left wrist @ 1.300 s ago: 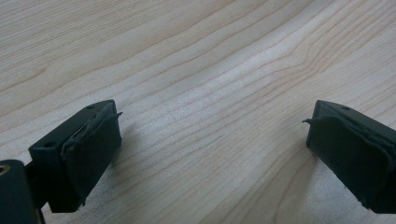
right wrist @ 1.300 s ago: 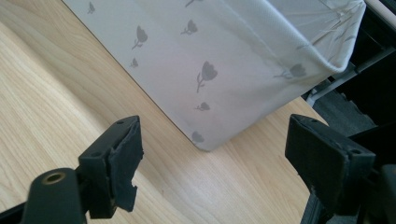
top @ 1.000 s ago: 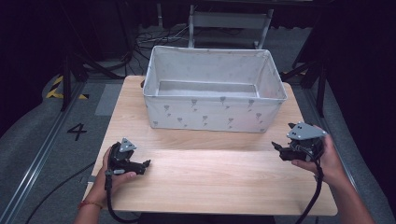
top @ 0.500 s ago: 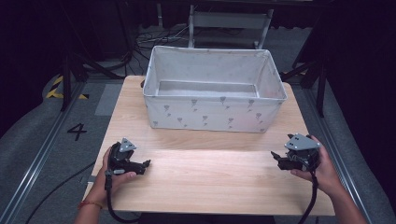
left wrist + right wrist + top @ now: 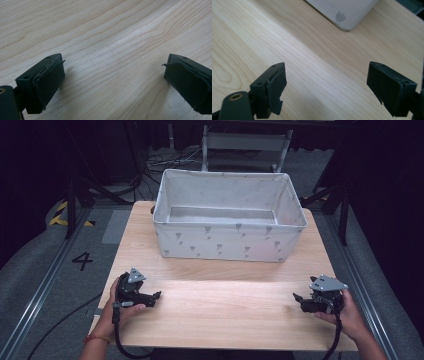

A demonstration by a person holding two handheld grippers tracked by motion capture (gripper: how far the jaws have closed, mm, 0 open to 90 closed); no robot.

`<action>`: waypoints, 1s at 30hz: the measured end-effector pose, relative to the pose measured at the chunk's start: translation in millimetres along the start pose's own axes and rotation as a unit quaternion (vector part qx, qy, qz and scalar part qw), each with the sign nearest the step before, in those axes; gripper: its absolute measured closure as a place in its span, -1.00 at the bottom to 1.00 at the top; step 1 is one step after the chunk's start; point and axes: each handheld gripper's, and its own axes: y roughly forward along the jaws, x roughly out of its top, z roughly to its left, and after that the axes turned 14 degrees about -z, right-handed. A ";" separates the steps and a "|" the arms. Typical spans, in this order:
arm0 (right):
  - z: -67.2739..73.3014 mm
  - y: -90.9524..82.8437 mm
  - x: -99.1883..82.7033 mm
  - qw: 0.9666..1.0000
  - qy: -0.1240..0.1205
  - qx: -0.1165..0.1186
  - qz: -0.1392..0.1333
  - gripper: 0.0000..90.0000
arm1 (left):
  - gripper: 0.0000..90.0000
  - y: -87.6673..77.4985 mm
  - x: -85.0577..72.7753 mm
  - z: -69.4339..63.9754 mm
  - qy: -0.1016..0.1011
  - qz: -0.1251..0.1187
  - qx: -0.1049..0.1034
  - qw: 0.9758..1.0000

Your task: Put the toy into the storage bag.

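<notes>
A pale fabric bin (image 5: pixel 230 227) with small grey motifs stands at the far half of the wooden table (image 5: pixel 225 315); its inside looks bare. My left gripper (image 5: pixel 156 296) rests low on the table near the front left, jaws pointing right, held by a hand. In the left gripper view its jaws stand wide apart (image 5: pixel 112 75) over bare wood. My right gripper (image 5: pixel 296 299) is near the front right edge, jaws pointing left, low over the table. In the right gripper view it is open (image 5: pixel 327 87) with nothing between the pads, and a corner of the bin (image 5: pixel 342 15) shows ahead.
The table's front edge (image 5: pixel 225 349) lies just behind both hands. Grey floor with metal rails (image 5: pixel 45 285) flanks the table, with a painted number at the left. A chair frame (image 5: pixel 245 142) and cables sit behind the bin.
My right gripper has come down and toward the table's front right, from beside the bin's near corner to low over the wood. The left gripper has stayed put.
</notes>
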 end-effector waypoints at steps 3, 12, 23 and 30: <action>-1.4 -1.7 -14.0 1.000 0.019 0.009 0.001 -0.63 | -0.92 0.1 0.0 0.0 0.000 0.000 0.000 1.000; -9.2 0.9 -48.1 0.994 0.108 0.015 -0.011 -0.63 | -0.92 0.0 0.0 0.1 0.000 0.000 0.000 1.000; -17.4 3.3 -51.4 0.988 0.151 0.027 0.002 -0.68 | -0.92 0.0 -0.1 -0.1 -0.001 0.000 0.000 1.000; -17.1 2.7 -51.7 0.988 0.152 0.024 0.003 -0.69 | -0.93 0.2 0.1 -0.1 -0.001 0.001 0.000 1.000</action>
